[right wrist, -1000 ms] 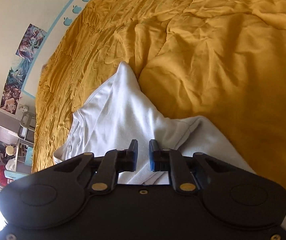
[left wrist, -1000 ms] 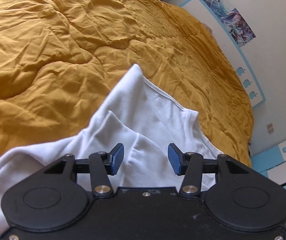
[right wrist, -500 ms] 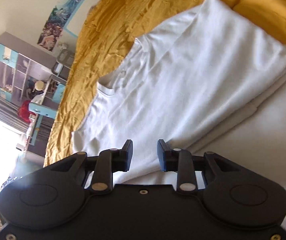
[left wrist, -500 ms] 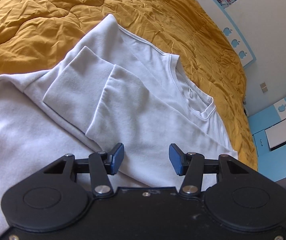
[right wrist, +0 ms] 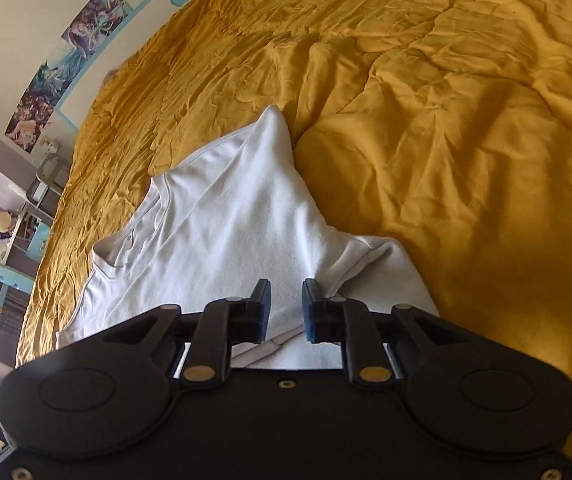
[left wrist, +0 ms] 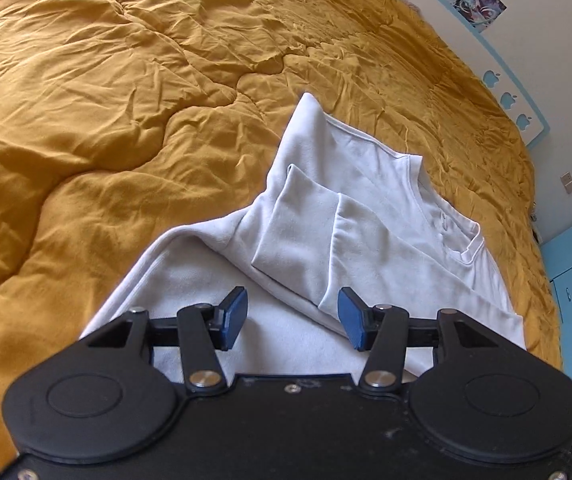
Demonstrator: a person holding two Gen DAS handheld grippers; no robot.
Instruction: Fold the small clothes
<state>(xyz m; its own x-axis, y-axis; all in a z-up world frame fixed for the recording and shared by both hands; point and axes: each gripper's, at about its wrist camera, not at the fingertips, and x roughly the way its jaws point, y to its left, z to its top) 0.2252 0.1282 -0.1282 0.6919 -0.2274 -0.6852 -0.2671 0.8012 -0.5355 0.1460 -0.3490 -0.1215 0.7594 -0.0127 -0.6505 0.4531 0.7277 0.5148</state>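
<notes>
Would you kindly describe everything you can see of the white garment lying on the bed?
The white top is a soft, fleecy-looking knit with a ribbed round neckline. It lies partly folded on the mustard quilt: a cuffed sleeve is laid across the body and one corner peaks toward the far side. In the right wrist view layered edges show near the camera. Neither tool visibly grips it.

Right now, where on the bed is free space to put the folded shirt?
The yellow cover is bare left of the shirt and beyond its far corner. Toward the wall, only a narrow strip stays free.
</notes>
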